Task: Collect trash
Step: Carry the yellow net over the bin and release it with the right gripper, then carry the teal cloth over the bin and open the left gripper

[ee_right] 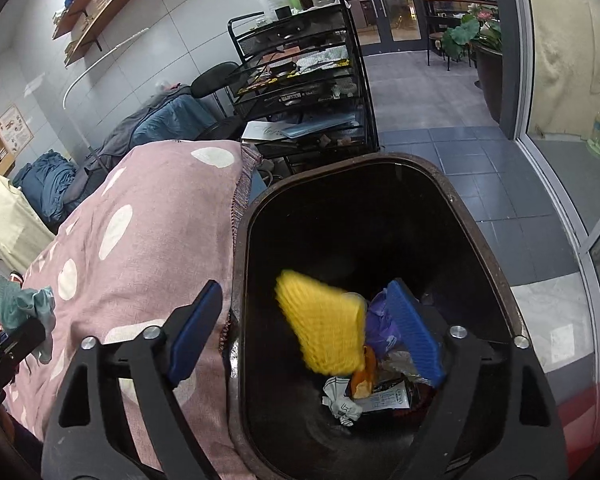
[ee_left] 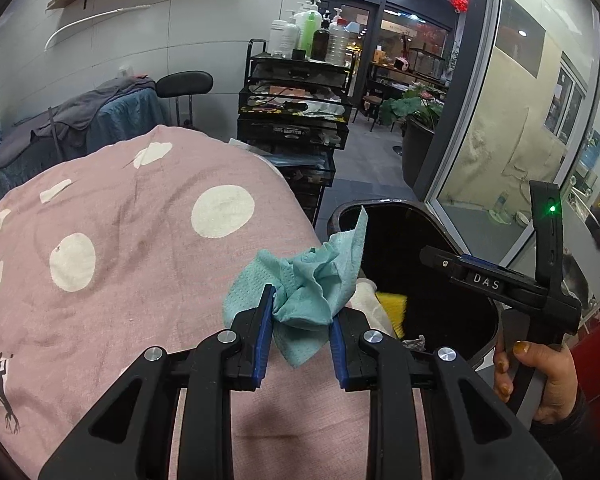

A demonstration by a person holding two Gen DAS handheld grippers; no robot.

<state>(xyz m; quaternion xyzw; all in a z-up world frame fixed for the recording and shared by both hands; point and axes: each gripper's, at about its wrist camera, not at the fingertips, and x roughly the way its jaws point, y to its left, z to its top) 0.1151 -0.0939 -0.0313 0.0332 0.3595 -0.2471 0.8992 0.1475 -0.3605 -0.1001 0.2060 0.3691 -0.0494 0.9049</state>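
My left gripper (ee_left: pixel 300 320) is shut on a crumpled teal paper towel (ee_left: pixel 308 284), held just above the pink polka-dot cover (ee_left: pixel 120 240) near the black trash bin (ee_left: pixel 412 240). My right gripper (ee_right: pixel 304 328) is open over the bin (ee_right: pixel 480 240). A blurred yellow foam net (ee_right: pixel 324 320) is between its fingers, falling into the bin; it also shows in the left wrist view (ee_left: pixel 392 306). Several wrappers and crumpled papers (ee_right: pixel 364 396) lie at the bin's bottom. The right gripper (ee_left: pixel 496 280) shows at the right of the left wrist view. The teal towel (ee_right: pixel 24 304) shows at the right wrist view's left edge.
A black mesh cart (ee_left: pixel 296 112) with bottles on top stands behind the bed. A black stool (ee_left: pixel 184 84) and draped towels (ee_left: pixel 100 116) are at the back left. A glass partition (ee_left: pixel 500 120) and tiled floor (ee_right: pixel 460 148) are on the right, with a potted plant (ee_left: pixel 416 116).
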